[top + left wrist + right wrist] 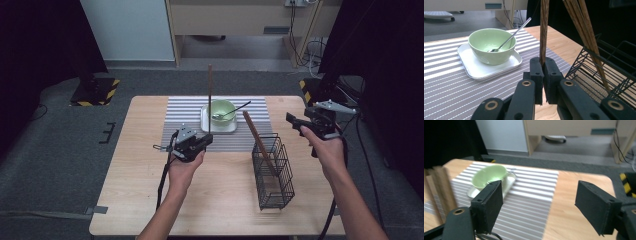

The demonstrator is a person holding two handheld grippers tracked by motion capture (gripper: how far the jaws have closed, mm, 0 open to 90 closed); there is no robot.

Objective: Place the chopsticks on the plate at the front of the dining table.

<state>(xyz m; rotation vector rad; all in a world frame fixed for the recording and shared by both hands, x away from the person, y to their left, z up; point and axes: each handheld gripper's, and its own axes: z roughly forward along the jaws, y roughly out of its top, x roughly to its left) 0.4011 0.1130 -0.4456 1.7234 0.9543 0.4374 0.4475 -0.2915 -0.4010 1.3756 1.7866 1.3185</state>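
My left gripper (207, 139) (544, 65) is shut on a dark wooden chopstick (210, 87) (544, 30), which stands upright in front of the green bowl (222, 109) (491, 44). The bowl sits on a white square plate (218, 128) (484, 71) with a metal spoon (234, 110) (511, 36) leaning in it. A black wire basket (273, 172) (607, 72) holds more chopsticks (257, 137) (584, 27) that lean to the left. My right gripper (294, 123) (540, 205) hovers right of the basket, jaws open with nothing between them.
A grey striped placemat (187, 117) (529, 195) lies under the plate on the wooden table (145, 190). Beyond the table's far edge are carpet, cables and furniture legs.
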